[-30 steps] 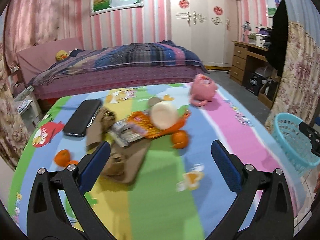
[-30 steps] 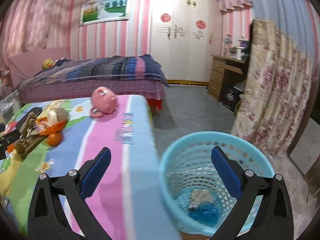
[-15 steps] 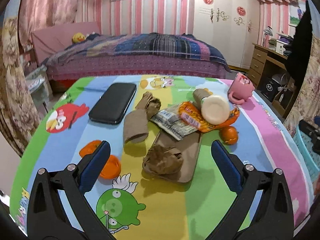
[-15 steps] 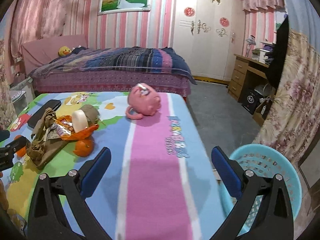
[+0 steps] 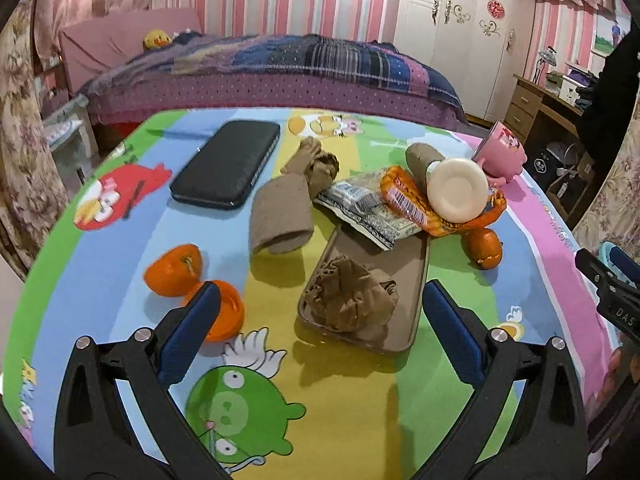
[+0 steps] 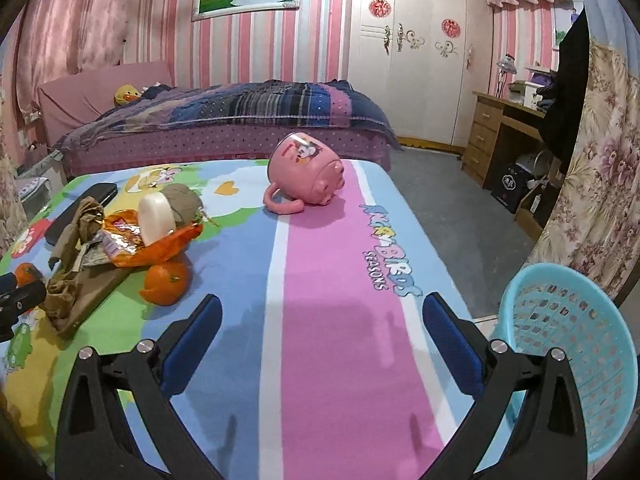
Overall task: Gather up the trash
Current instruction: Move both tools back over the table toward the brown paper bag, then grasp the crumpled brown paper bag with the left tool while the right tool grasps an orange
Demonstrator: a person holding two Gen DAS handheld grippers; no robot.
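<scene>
The desk (image 5: 360,420) wore a bright cartoon-print cloth in a pink-striped bedroom, with a bed (image 5: 280,64) behind it. Taking the brown tray (image 5: 384,280) as the landmark: a crumpled brown paper wad (image 5: 352,300) lay on its near end, and its far end was covered by a silvery printed wrapper (image 5: 368,208). Touching that wrapper, on the side toward the pink mug (image 5: 502,152), an orange snack wrapper (image 5: 416,204) lay under a tipped-over container with a round white end (image 5: 457,190). A rolled brown paper bag (image 5: 288,204) lay just beside the tray's far left corner, and beyond it a black case (image 5: 228,164). A whole orange (image 5: 485,248) sat just right of the tray; left of the tray, well apart from it, sat an orange (image 5: 174,270) and beside it what looked like a hollow half peel (image 5: 226,316), partly hidden by a finger.

The left tool (image 5: 316,340) hovered over the tray's near end, its jaws spread wide with nothing between them. The right tool (image 6: 320,344) hung over the pink stripe of the cloth, far to the right of the tray, also spread wide and empty. A turquoise basket (image 6: 580,340) stood off the desk's right edge.
</scene>
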